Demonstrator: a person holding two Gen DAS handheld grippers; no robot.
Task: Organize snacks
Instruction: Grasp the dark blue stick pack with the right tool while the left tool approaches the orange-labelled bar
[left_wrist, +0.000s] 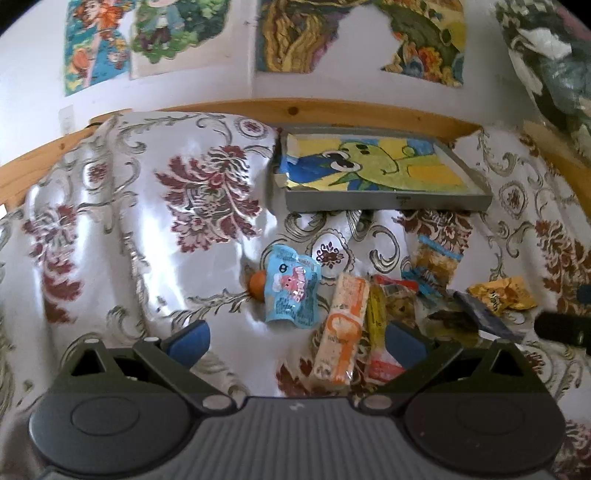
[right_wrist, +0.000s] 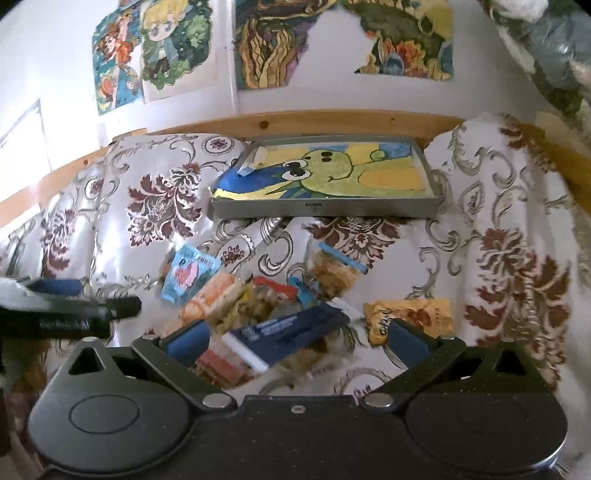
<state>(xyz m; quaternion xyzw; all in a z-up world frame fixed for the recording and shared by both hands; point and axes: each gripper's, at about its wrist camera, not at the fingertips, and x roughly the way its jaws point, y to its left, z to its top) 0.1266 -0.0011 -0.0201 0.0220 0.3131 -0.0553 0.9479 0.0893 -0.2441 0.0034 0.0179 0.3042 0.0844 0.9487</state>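
Observation:
A heap of snack packets lies on the floral cloth in front of a grey tray (left_wrist: 388, 201) (right_wrist: 325, 210) lined with a cartoon drawing. In the left wrist view I see a light-blue pouch (left_wrist: 291, 291) with an orange cap, an orange-and-white bar (left_wrist: 341, 328), a yellow stick pack (left_wrist: 376, 317) and a yellow wrapper (left_wrist: 504, 295). My left gripper (left_wrist: 297, 341) is open, its fingers standing either side of the pouch and bar. My right gripper (right_wrist: 297, 338) is open just above a dark-blue packet (right_wrist: 291, 326), with the yellow wrapper (right_wrist: 410, 317) by its right finger.
The shiny floral cloth (left_wrist: 147, 229) rises in folds to the left and right. A wooden rail (left_wrist: 332, 110) and a wall with drawings lie behind the tray. The other gripper shows as a dark shape (right_wrist: 66, 314) at the left of the right wrist view.

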